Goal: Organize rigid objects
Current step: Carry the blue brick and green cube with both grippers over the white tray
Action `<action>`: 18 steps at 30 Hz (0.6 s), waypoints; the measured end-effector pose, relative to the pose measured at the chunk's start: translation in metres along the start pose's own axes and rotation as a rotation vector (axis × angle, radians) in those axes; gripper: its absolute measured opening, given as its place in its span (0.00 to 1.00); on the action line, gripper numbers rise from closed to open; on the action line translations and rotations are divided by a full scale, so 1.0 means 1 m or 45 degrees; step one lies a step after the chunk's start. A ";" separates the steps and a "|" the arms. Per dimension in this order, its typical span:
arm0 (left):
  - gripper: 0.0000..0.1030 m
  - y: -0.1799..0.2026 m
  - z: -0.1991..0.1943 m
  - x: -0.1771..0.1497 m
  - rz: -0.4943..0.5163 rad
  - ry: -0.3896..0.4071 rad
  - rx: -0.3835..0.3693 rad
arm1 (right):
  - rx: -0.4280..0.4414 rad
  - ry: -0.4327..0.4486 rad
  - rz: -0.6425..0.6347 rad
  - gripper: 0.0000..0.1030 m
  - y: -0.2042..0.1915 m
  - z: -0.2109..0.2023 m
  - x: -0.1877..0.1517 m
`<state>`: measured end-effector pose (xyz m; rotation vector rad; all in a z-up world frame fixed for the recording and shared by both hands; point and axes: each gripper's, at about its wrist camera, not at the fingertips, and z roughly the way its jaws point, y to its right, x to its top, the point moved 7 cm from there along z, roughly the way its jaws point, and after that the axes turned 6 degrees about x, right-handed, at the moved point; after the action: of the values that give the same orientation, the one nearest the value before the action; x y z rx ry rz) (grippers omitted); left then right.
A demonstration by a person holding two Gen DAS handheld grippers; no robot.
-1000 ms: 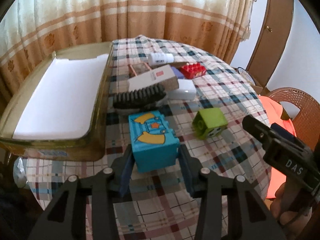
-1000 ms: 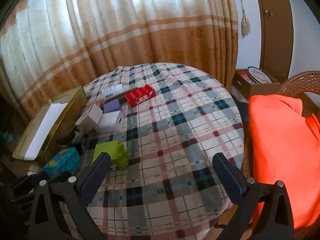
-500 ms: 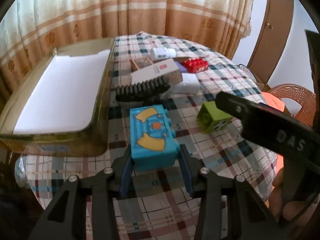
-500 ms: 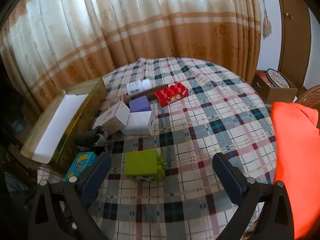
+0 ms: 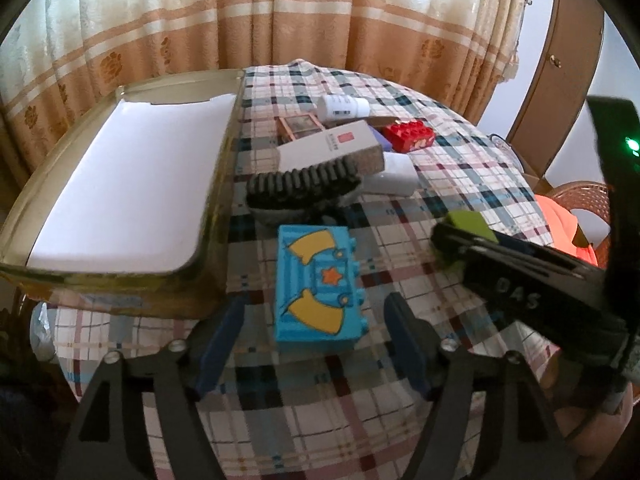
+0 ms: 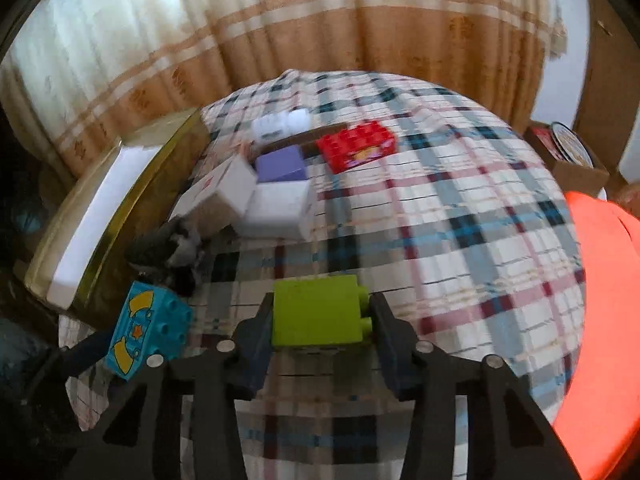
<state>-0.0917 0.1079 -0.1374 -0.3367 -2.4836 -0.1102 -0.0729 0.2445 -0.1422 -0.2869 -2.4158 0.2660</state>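
left gripper (image 5: pixel 314 336) is sitting with its fingers spread apart, a clear gap showing on both sides of the blue block (image 5: pixel 318 288), which is lying on the checked tablecloth (image 5: pixel 460 172) between them. right gripper (image 6: pixel 320 332) is closing around the green block (image 6: pixel 318 310); pads appear to be touching both of its sides, so i am judging it clamped, though motion blur is making this less than certain.

key relation: the blue block is lying straight ahead of the left gripper, its long axis running near-to-far along the fingers. the tray (image 5: pixel 218 184) with its white liner is sitting just left of it, rim close by. left gripper is clearly the nearer one for the blue block; the right is occupied with the green one, to the right of the blue.

count, both views: blue block 1, green block 1, red block (image 5: pixel 408 136) 1, black brush (image 5: pixel 300 186) 1, white bottle (image 5: pixel 344 106) 1, purple block (image 6: pixel 282 164) 1, long white carton (image 5: pixel 330 148) 1, smaller white box (image 6: pixel 280 210) 1, small brown box (image 5: pixel 300 126) 1, tray 1. everything except the tray is clustered far of the blue block.
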 end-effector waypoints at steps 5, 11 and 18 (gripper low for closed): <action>0.71 0.006 0.014 0.003 0.022 -0.028 0.061 | -0.018 0.045 0.046 0.45 0.015 -0.015 0.001; 0.41 0.012 0.017 0.001 0.073 -0.012 0.065 | -0.039 0.052 0.061 0.45 0.020 -0.017 -0.002; 0.40 0.019 0.004 0.003 0.066 0.040 -0.052 | -0.053 0.104 0.062 0.45 0.019 -0.029 0.006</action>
<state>-0.0913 0.1273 -0.1390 -0.4135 -2.4426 -0.1438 -0.0559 0.2676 -0.1214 -0.3690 -2.3385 0.2216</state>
